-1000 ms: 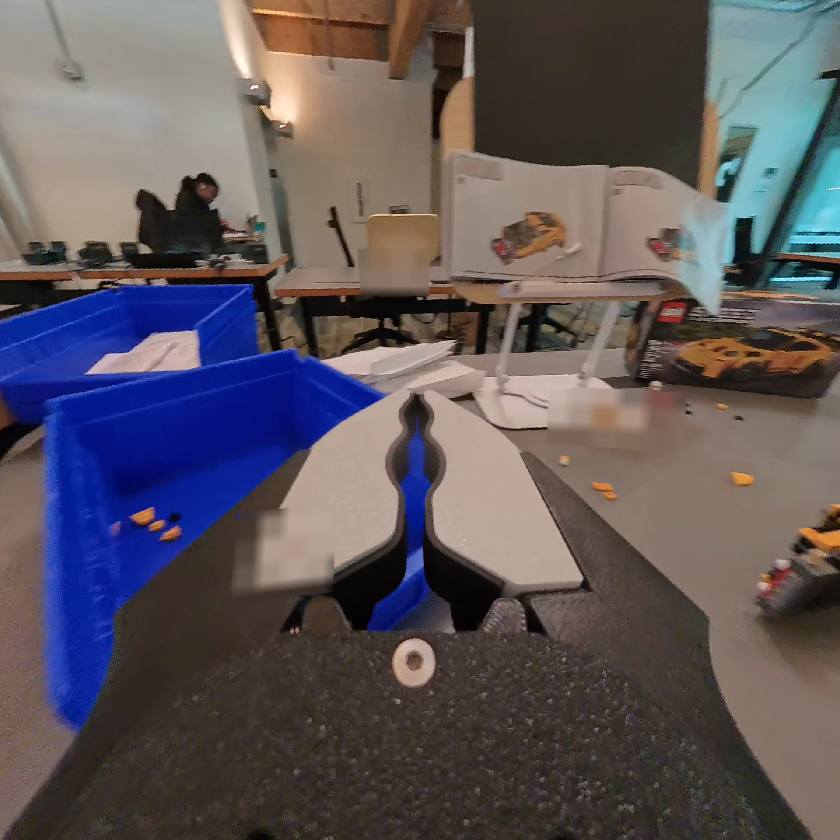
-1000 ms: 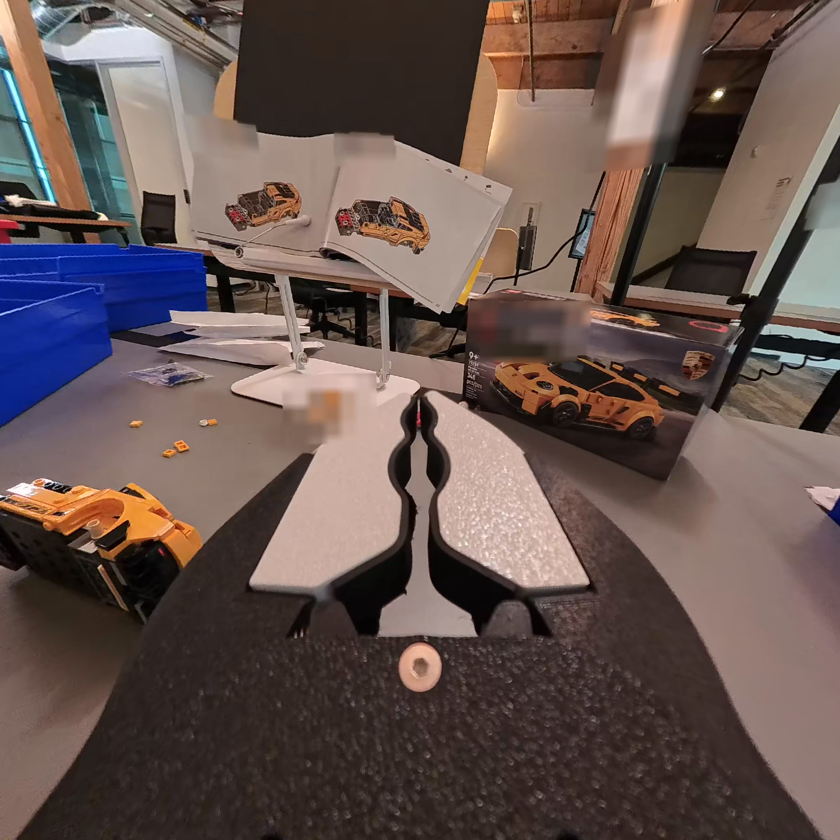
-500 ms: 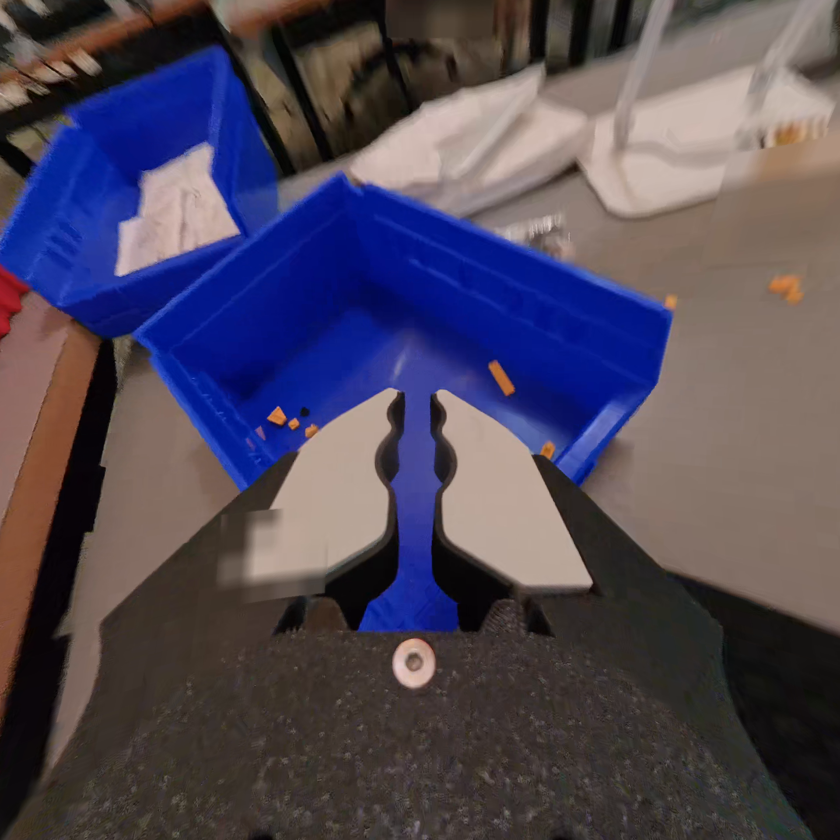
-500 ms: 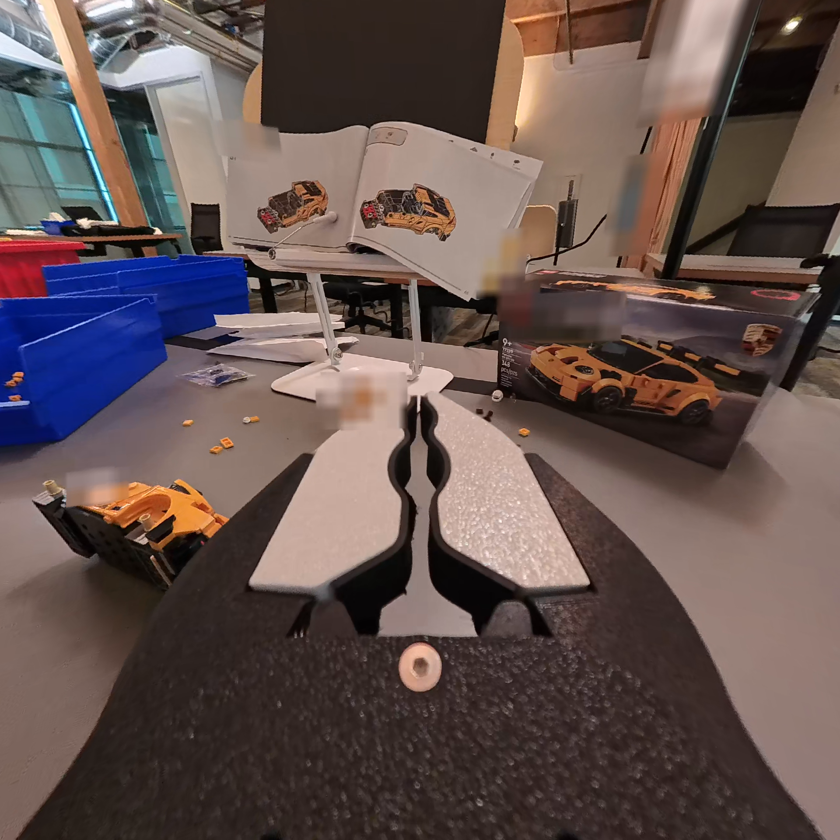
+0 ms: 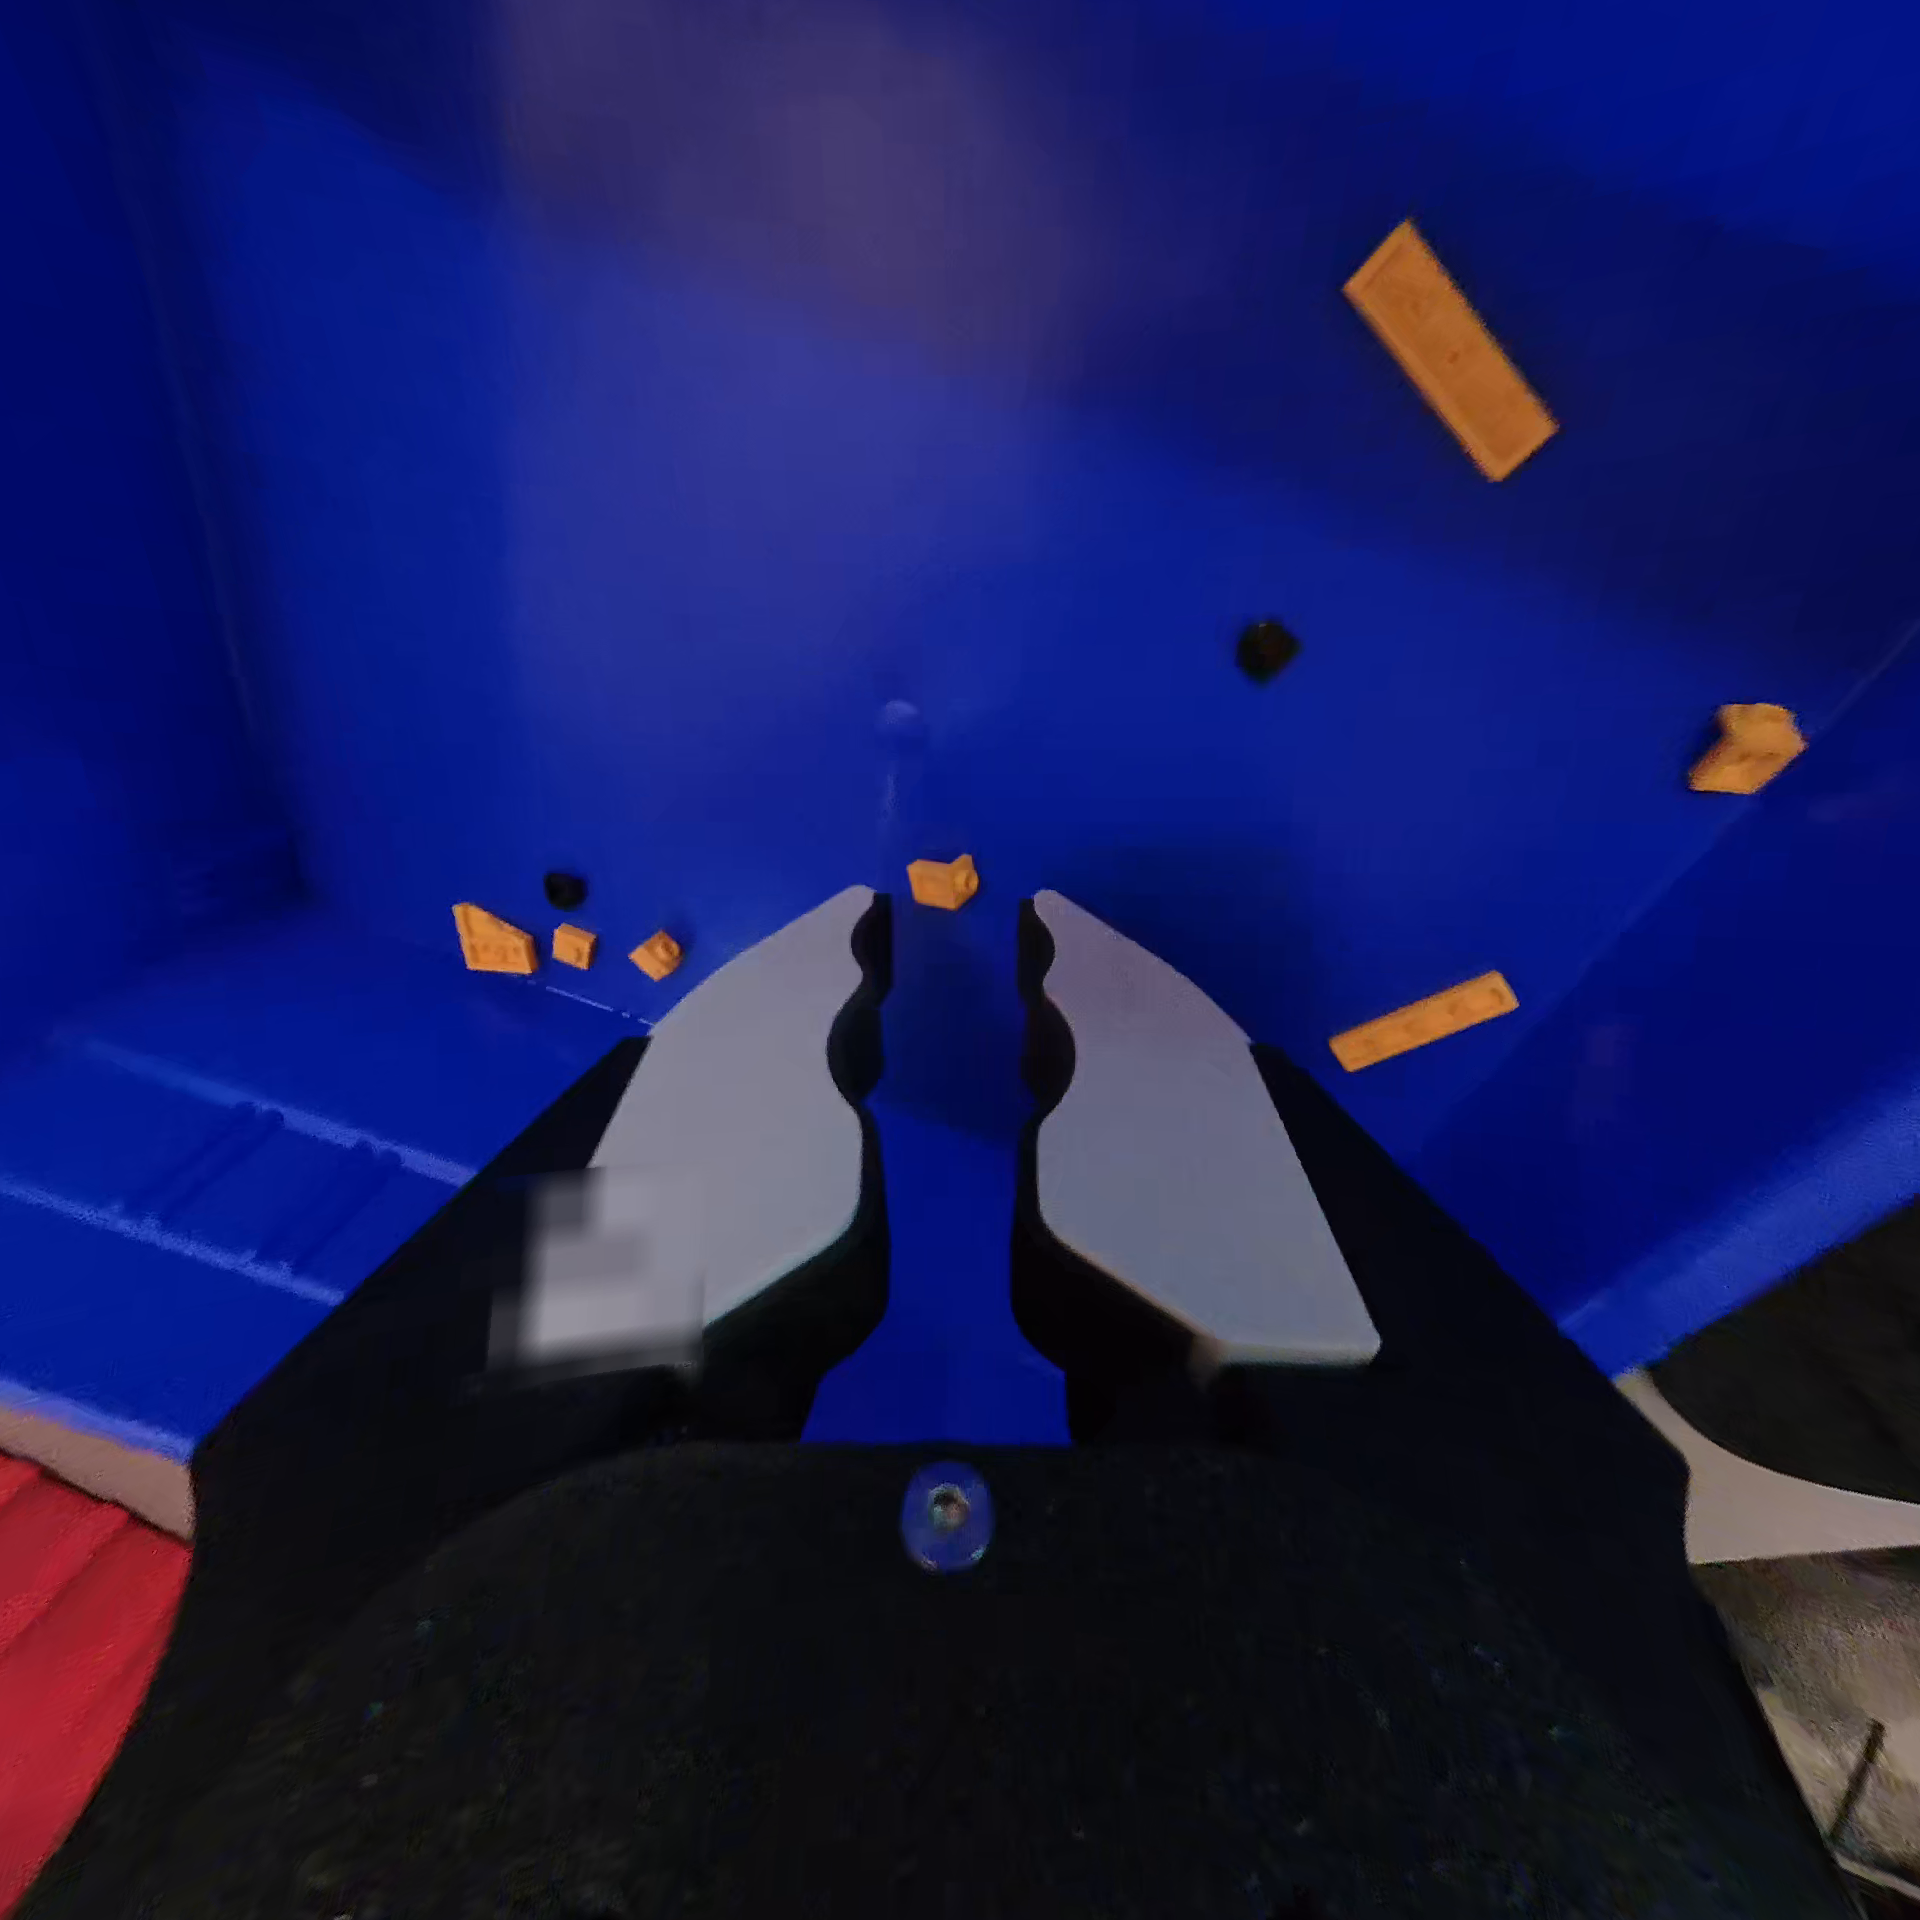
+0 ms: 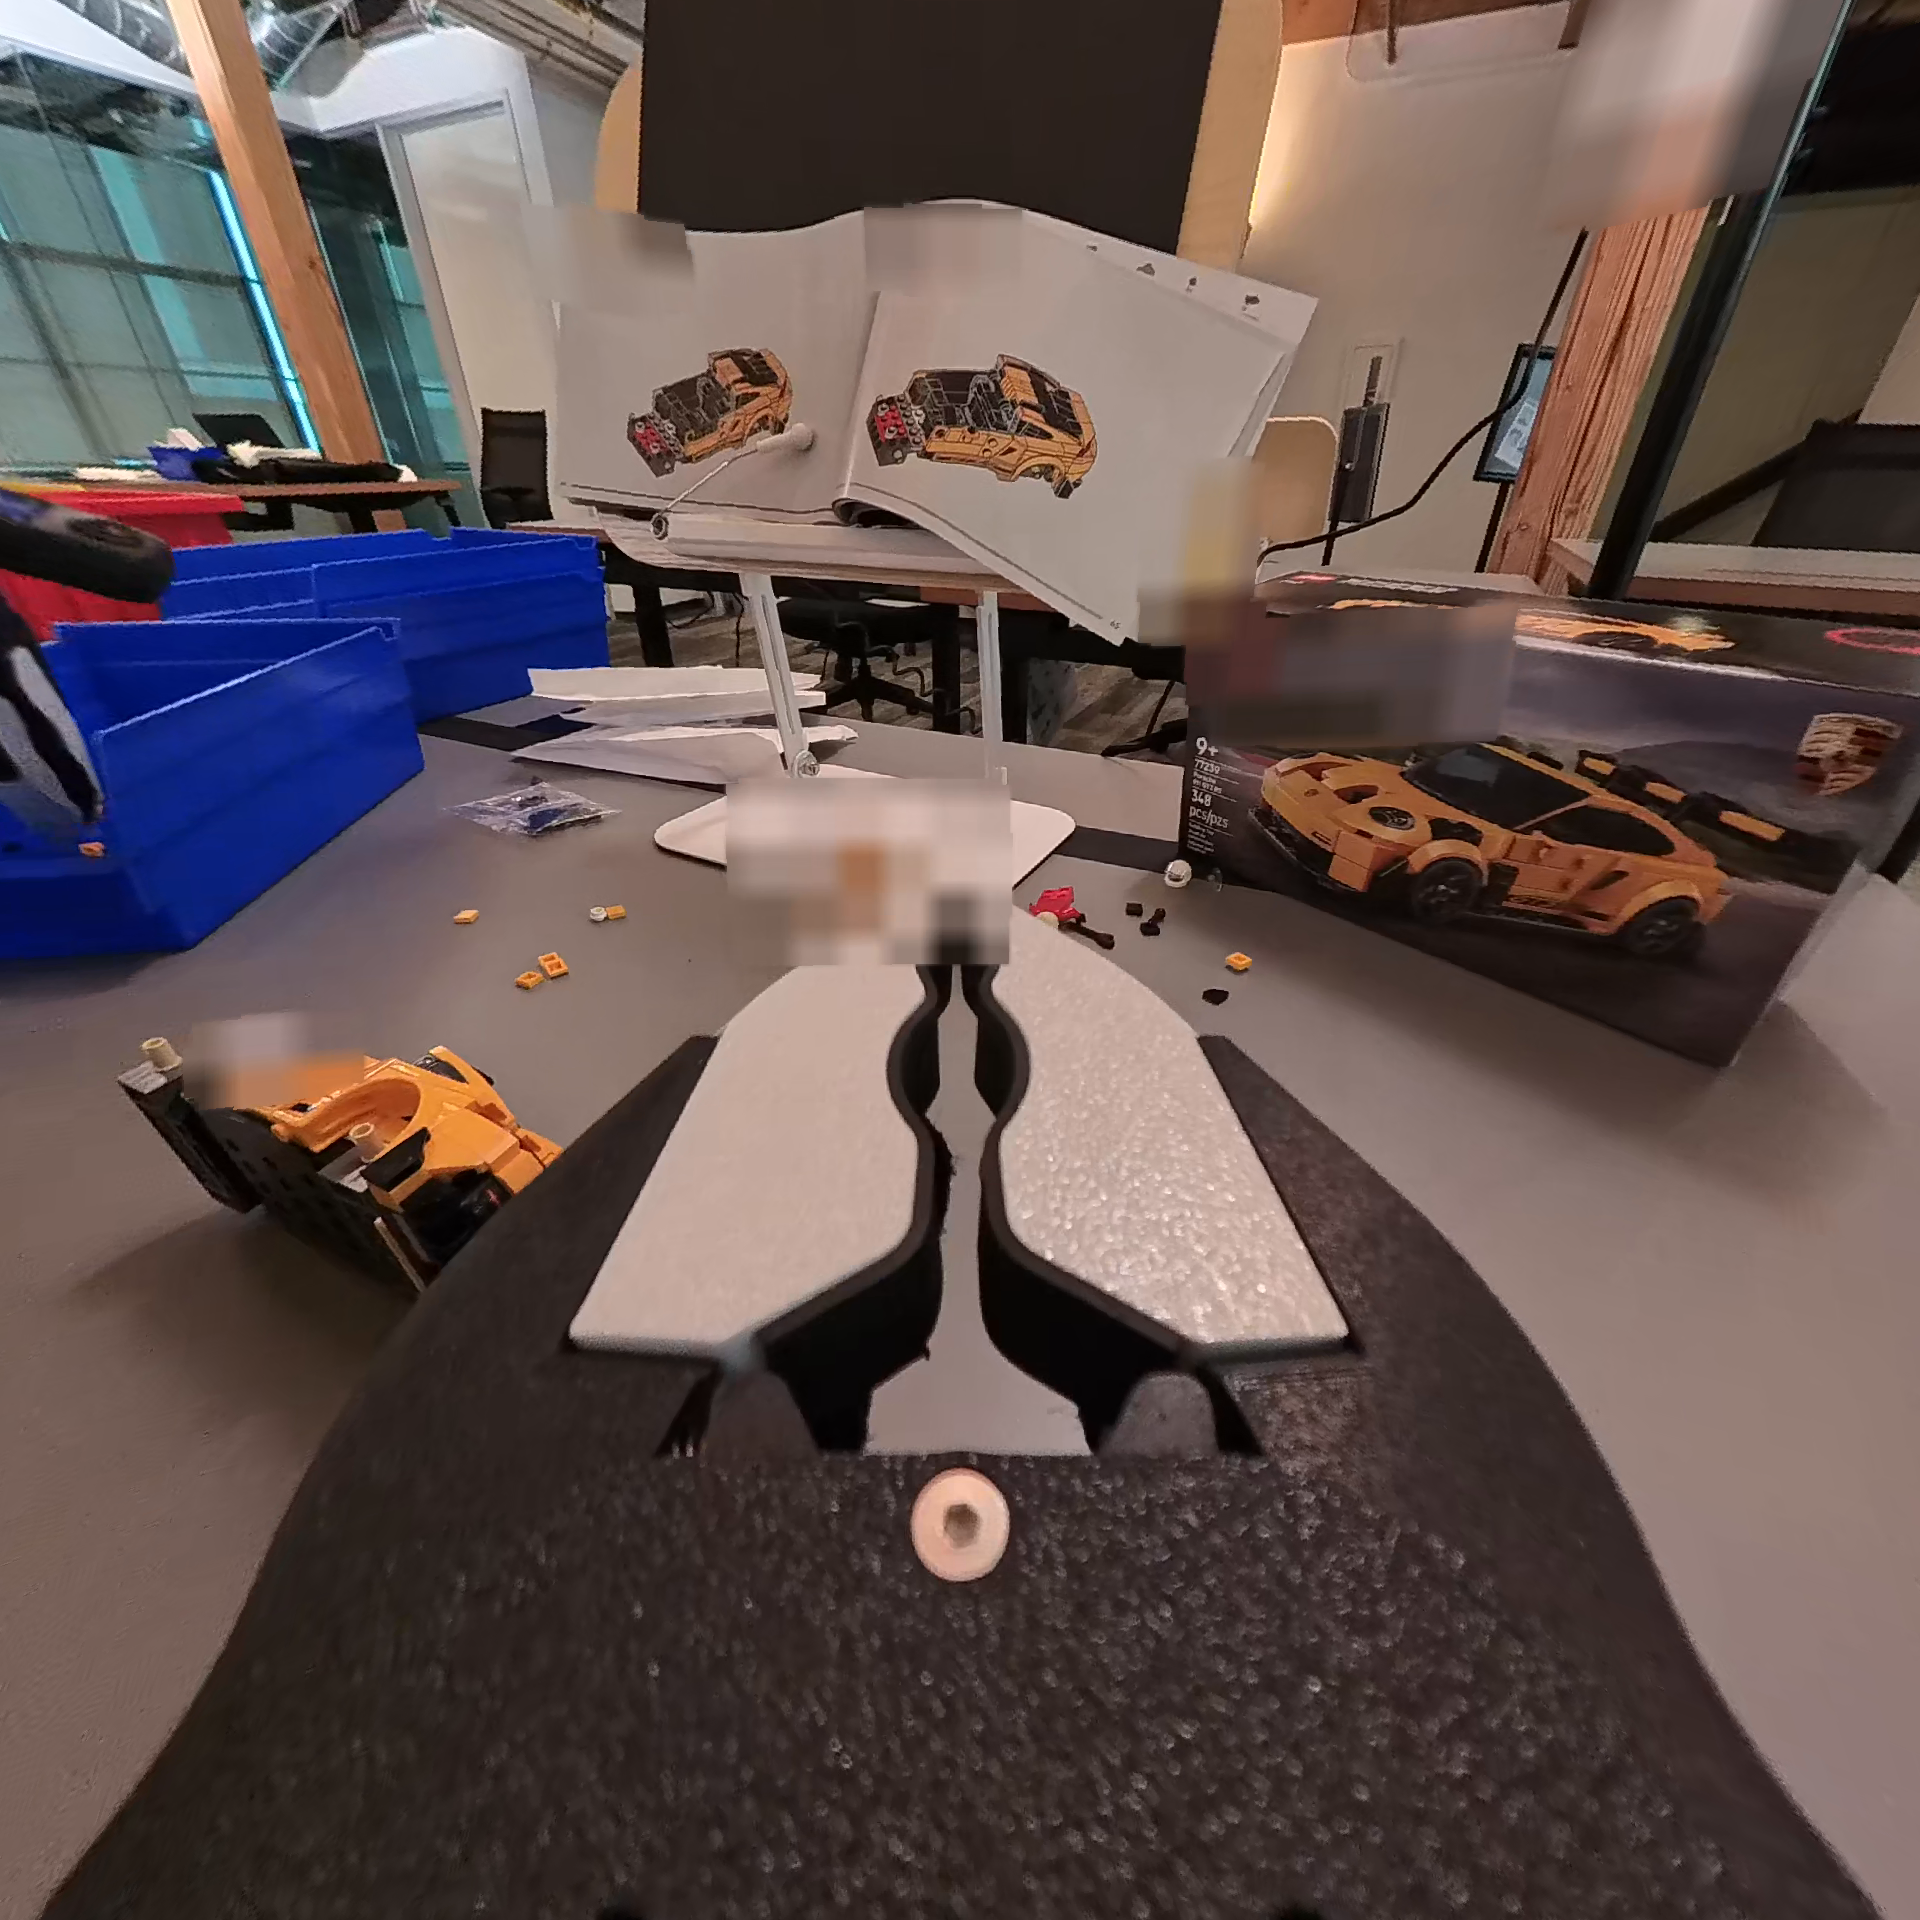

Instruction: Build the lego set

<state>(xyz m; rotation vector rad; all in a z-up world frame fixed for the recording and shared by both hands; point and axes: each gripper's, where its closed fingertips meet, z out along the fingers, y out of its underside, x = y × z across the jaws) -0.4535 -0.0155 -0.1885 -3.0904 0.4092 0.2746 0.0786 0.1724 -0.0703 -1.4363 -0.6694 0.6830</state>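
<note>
My left gripper (image 5: 954,899) is open, pointing down into a blue bin (image 5: 727,520). A small orange brick piece (image 5: 941,881) lies on the bin floor just beyond its fingertips, untouched by either pad. More orange pieces lie around it: a long plate (image 5: 1449,348), a thin plate (image 5: 1423,1020), a bracket (image 5: 1748,748) and a small group at the left (image 5: 495,940). My right gripper (image 6: 951,977) is shut above the grey table (image 6: 1558,1299); a mosaic patch covers its very tips and nothing shows between the fingers. The left gripper also shows in the right wrist view (image 6: 42,748), over the bin (image 6: 260,748).
A part-built orange and black toy car (image 6: 353,1143) lies left of my right gripper. The set's box (image 6: 1507,810) stands at the right. An open booklet on a white stand (image 6: 914,395) is ahead. Loose small pieces (image 6: 542,971), a red piece (image 6: 1058,902), a plastic bag (image 6: 530,808), more blue bins behind. The left gripper's tips are roughly 60 cm from the right gripper's. Measured from the fingertips, the thin plate (image 5: 1423,1020) is 8 cm or so from the left gripper and 50 cm from the right. Between my left fingertips and the bracket (image 5: 1748,748) there is roughly 10 cm.
My left gripper tipped down from above the table into the blue bin and its jaws opened from shut. My right gripper stayed shut and shifted only slightly.
</note>
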